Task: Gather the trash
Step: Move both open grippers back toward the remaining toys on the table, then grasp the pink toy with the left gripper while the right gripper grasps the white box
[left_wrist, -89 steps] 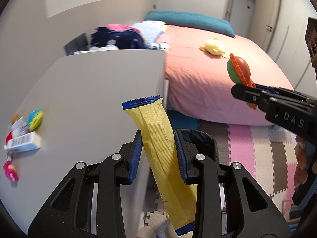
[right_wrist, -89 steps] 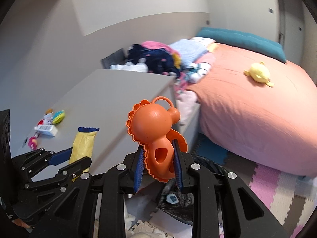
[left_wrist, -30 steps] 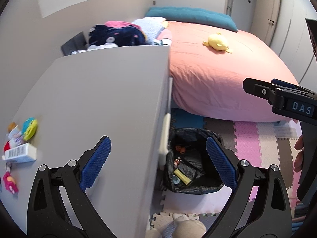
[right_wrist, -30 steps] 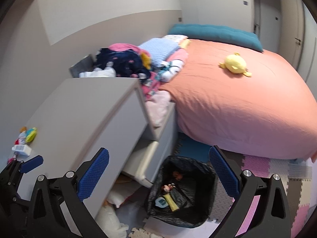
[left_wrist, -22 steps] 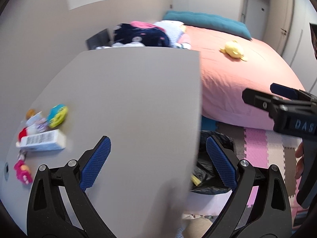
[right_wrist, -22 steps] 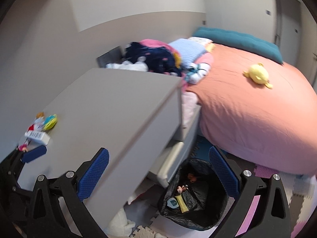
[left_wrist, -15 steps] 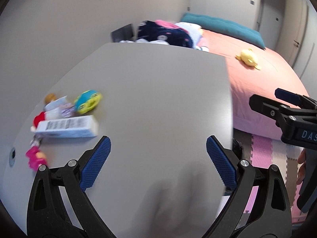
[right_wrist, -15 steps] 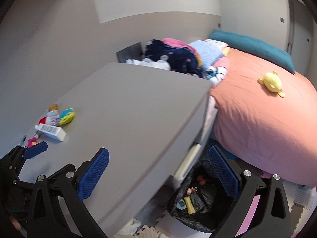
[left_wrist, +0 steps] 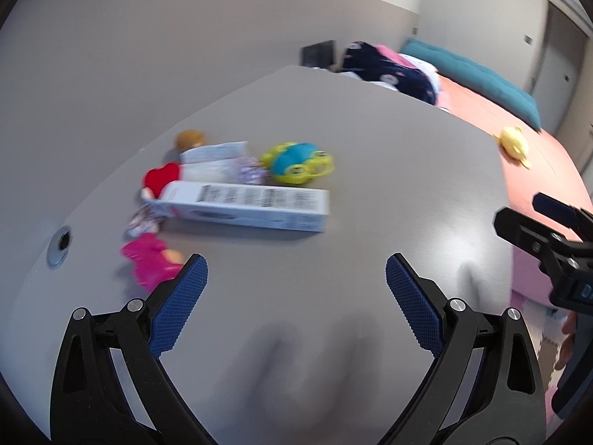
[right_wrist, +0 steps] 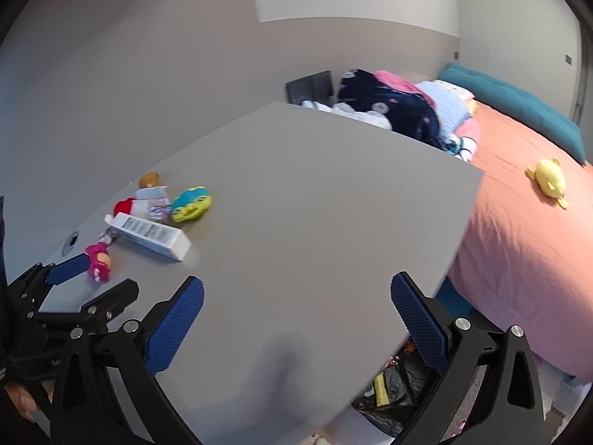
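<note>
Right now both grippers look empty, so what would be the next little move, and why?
Probably ease the left hand-held gripper forward toward the white box. Its jaws are open and empty, the box lies just ahead of them on the grey top, and the bin bag waits below the edge. The right hand-held gripper is open too, but farther off.
</note>
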Tool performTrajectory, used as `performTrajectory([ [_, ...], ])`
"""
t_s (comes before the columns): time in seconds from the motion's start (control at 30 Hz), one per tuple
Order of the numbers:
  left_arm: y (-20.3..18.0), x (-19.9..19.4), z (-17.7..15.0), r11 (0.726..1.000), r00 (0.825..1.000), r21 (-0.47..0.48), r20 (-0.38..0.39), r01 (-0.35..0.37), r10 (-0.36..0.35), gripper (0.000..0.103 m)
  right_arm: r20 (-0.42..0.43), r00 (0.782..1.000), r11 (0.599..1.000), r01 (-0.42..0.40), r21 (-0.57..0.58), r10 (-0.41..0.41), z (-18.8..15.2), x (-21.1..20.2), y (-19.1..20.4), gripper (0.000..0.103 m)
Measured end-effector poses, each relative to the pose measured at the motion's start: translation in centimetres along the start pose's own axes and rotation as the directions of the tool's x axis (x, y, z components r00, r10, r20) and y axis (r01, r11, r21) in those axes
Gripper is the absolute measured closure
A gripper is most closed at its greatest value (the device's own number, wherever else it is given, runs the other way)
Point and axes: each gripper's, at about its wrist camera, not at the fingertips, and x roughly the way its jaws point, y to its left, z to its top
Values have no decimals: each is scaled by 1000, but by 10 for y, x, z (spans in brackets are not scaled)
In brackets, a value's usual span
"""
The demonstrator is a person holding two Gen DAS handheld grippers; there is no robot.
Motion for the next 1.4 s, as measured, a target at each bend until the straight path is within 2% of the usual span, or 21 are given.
performTrajectory([
  [0.23,42,14,-1,996,999,-69,-17,-48,47,9,-8,998,997,-67,-48,66,8,13,32,3],
  [0.37,62,27,-1,992,997,-107,-44,-70,66,9,-21,988,986,-151,-77,150,12,22,52,3],
  [0.4,65,30,-1,991,996,-112,-48,-75,70,10,-27,985,981,-170,-91,168,14,25,58,3],
  [0.47,71,35,-1,990,995,-118,-57,-82,76,18,-37,981,974,-194,-113,191,16,30,68,3],
  [0.6,82,44,-1,988,995,-137,-75,-73,63,23,-61,974,961,-226,-162,219,20,41,88,3],
  [0.87,106,57,-6,982,995,-184,-97,-39,22,44,-112,972,943,-230,-242,208,33,70,122,3],
  [1.07,121,54,-11,984,997,-176,-71,-2,-11,63,-160,968,916,-238,-322,196,37,95,151,20],
  [1.13,125,53,-14,986,998,-167,-59,13,-24,63,-173,966,907,-240,-346,190,37,103,159,31],
  [1.4,131,50,-18,987,998,-150,-42,48,-55,63,-184,973,885,-205,-417,139,41,123,178,34],
])
